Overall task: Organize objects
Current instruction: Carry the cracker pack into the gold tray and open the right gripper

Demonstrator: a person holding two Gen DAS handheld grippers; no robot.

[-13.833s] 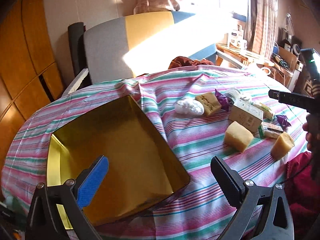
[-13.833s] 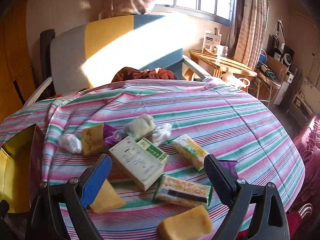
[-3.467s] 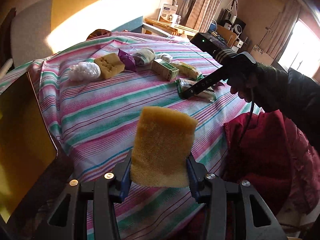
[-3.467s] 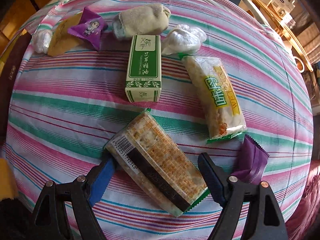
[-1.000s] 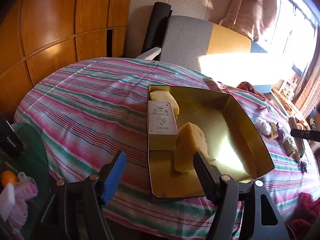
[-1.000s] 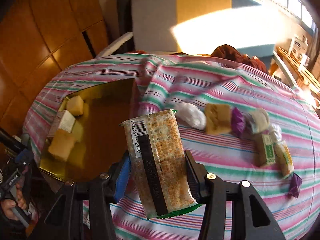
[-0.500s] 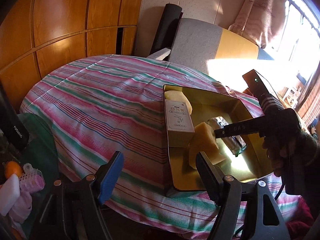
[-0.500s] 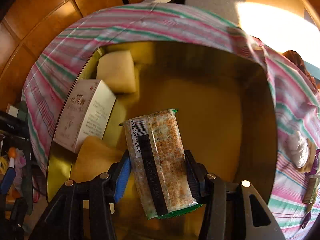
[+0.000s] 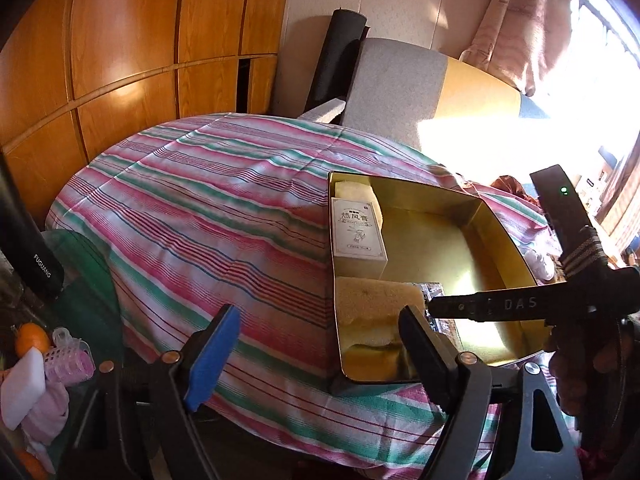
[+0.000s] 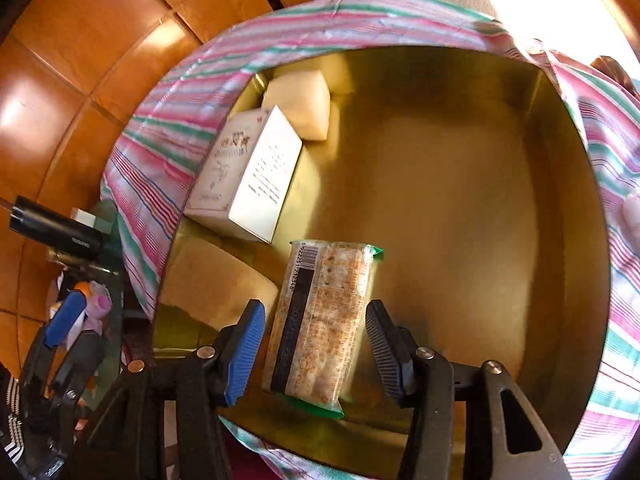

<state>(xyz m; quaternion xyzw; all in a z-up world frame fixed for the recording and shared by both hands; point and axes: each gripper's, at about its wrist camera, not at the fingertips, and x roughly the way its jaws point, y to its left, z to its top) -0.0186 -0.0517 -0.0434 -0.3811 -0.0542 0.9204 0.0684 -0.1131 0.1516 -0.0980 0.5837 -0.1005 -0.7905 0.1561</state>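
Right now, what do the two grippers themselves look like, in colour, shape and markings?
Both are black plastic frames with silver rivets. The left gripper and the right gripper each have one blue ribbed pad and one black one. Seen from the left wrist, the right gripper's arm carries the letters DAS, and its black handle shows a green light.

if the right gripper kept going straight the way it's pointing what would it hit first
Most likely the cracker packet, which lies right between the open fingers of the right gripper. Behind it is the floor of the gold tin. Depth is hard to judge through the fisheye.
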